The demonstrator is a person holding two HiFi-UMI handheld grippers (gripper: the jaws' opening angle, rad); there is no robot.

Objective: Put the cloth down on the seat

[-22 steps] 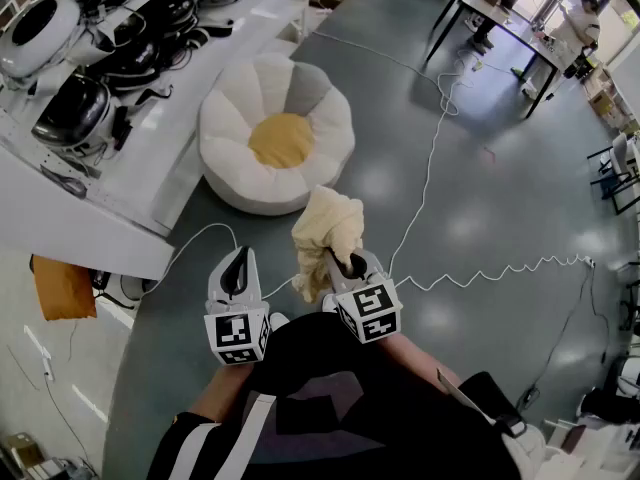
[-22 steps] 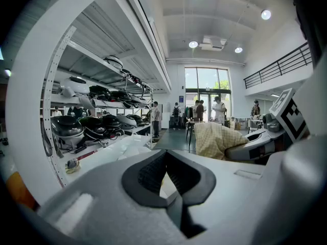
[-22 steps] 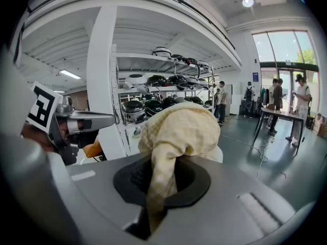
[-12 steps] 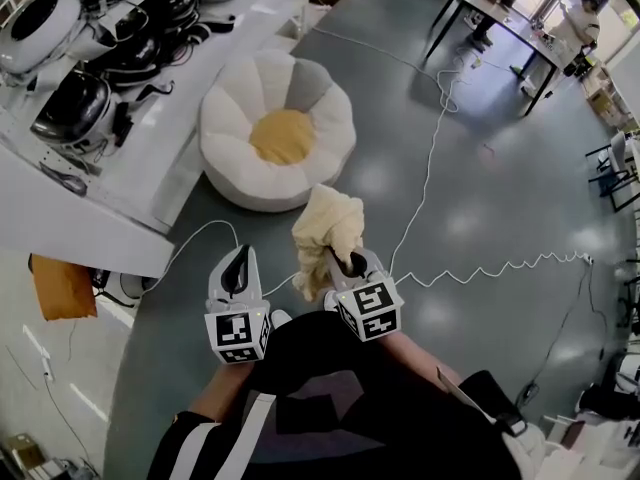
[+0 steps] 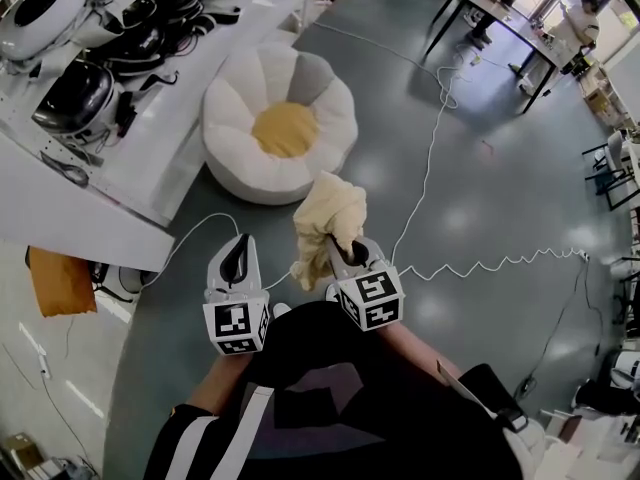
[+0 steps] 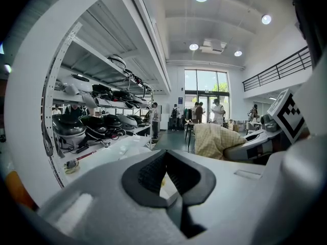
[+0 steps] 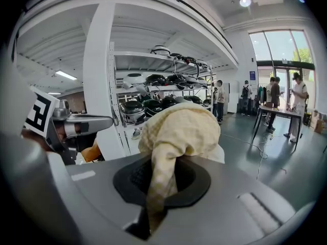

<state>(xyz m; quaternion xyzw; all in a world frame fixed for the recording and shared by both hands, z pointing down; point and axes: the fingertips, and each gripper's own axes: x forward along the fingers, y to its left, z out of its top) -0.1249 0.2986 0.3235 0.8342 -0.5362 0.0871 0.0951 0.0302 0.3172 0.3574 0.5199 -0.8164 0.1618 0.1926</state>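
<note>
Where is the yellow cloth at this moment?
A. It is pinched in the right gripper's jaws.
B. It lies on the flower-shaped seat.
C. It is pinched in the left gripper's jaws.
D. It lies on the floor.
A: the right gripper view shows the cloth clamped between the jaws of the right gripper, and in the head view the seat has no cloth on it.

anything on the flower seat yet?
Nothing: the seat and its yellow centre show bare. The cloth hangs clamped in the right gripper, short of it. What lies under the seat cannot be seen.
</note>
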